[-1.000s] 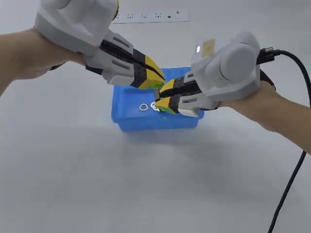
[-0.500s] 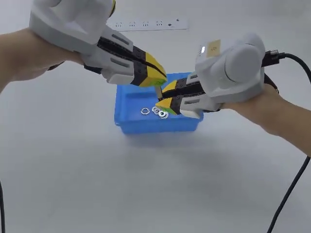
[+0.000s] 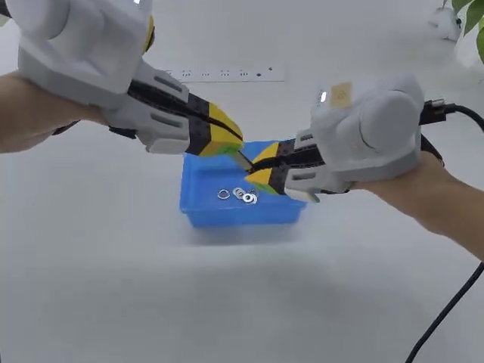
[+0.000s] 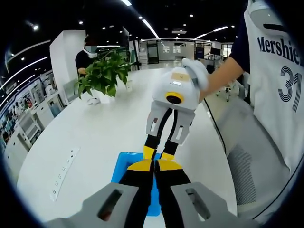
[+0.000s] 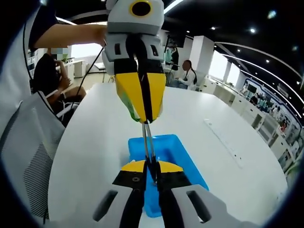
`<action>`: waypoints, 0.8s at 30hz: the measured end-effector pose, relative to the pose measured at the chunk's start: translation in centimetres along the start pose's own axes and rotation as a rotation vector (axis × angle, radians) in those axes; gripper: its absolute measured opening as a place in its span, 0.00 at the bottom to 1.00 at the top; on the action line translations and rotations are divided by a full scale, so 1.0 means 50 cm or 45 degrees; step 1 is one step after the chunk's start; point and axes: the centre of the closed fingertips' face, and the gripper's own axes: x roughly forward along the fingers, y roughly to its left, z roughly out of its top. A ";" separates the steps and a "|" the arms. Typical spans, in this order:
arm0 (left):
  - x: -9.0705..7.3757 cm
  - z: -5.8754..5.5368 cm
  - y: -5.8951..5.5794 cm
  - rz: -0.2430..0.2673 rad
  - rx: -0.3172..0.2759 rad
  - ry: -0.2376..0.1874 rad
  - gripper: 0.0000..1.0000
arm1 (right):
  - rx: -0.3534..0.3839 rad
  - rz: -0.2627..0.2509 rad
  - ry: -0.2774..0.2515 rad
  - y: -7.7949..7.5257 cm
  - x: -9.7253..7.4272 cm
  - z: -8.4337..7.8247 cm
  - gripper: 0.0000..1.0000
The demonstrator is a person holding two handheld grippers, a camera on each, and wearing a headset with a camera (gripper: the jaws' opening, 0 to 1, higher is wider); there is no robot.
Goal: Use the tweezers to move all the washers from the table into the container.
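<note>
Washers [image 3: 240, 196] lie clustered in the blue container [image 3: 227, 215] and the table [image 3: 113, 265] looks bare where nothing hides it, so little seems left, with left hand-held gripper [image 3: 234, 143] and right hand-held gripper [image 3: 256, 168] both clamped on the tweezers [image 3: 244, 159].

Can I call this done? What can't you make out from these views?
- Head view: the washers in the container are small and bunched, so the count is unclear. The right gripper covers the container's right part.
- Right gripper view: the tips of the tweezers vanish between that gripper's jaws, so I cannot tell whether they hold a washer.
- Head view: the table beneath the left gripper and the right gripper is hidden.
</note>
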 end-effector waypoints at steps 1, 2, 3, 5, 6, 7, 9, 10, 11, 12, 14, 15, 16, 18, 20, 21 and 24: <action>-0.005 0.000 -0.010 0.000 0.001 0.001 0.05 | -0.008 0.007 0.003 0.006 -0.002 0.002 0.09; -0.011 -0.005 -0.006 0.003 0.000 0.000 0.05 | -0.025 0.015 0.012 0.015 -0.006 0.006 0.09; -0.016 -0.006 -0.012 0.007 -0.005 -0.007 0.05 | -0.040 0.019 0.020 0.021 -0.008 0.008 0.09; -0.019 -0.007 -0.027 0.015 -0.016 -0.020 0.05 | -0.064 0.033 0.039 0.037 -0.012 0.010 0.08; -0.018 -0.005 -0.039 0.017 -0.019 -0.022 0.05 | -0.070 0.040 0.047 0.044 -0.014 0.010 0.08; -0.019 -0.008 -0.048 0.019 -0.024 -0.023 0.05 | -0.081 0.051 0.061 0.055 -0.016 0.009 0.08; -0.019 -0.018 -0.064 0.020 -0.038 -0.024 0.05 | -0.104 0.061 0.089 0.070 -0.021 0.002 0.08; -0.019 -0.023 -0.070 0.020 -0.048 -0.026 0.05 | -0.112 0.065 0.100 0.076 -0.022 -0.001 0.08; -0.020 -0.029 -0.080 0.018 -0.066 -0.037 0.05 | -0.114 0.077 0.113 0.086 -0.024 -0.004 0.08; -0.019 -0.034 -0.086 0.016 -0.081 -0.042 0.05 | -0.117 0.085 0.124 0.093 -0.025 -0.007 0.08; -0.017 -0.048 -0.099 0.021 -0.105 -0.042 0.05 | -0.123 0.100 0.148 0.107 -0.026 -0.015 0.08; -0.016 -0.055 -0.105 0.017 -0.112 -0.038 0.05 | -0.125 0.107 0.159 0.113 -0.026 -0.018 0.08; -0.014 -0.060 -0.109 0.019 -0.114 -0.036 0.05 | -0.131 0.115 0.175 0.121 -0.025 -0.023 0.08; -0.011 -0.073 -0.117 0.022 -0.130 -0.025 0.05 | -0.133 0.123 0.185 0.127 -0.023 -0.026 0.08; -0.007 -0.081 -0.123 0.038 -0.150 -0.034 0.06 | -0.138 0.129 0.210 0.134 -0.018 -0.036 0.08; -0.003 -0.084 -0.126 0.039 -0.155 -0.033 0.06 | -0.134 0.131 0.218 0.135 -0.016 -0.041 0.08; 0.012 -0.105 -0.131 0.048 -0.202 -0.017 0.06 | -0.133 0.139 0.261 0.140 -0.008 -0.062 0.08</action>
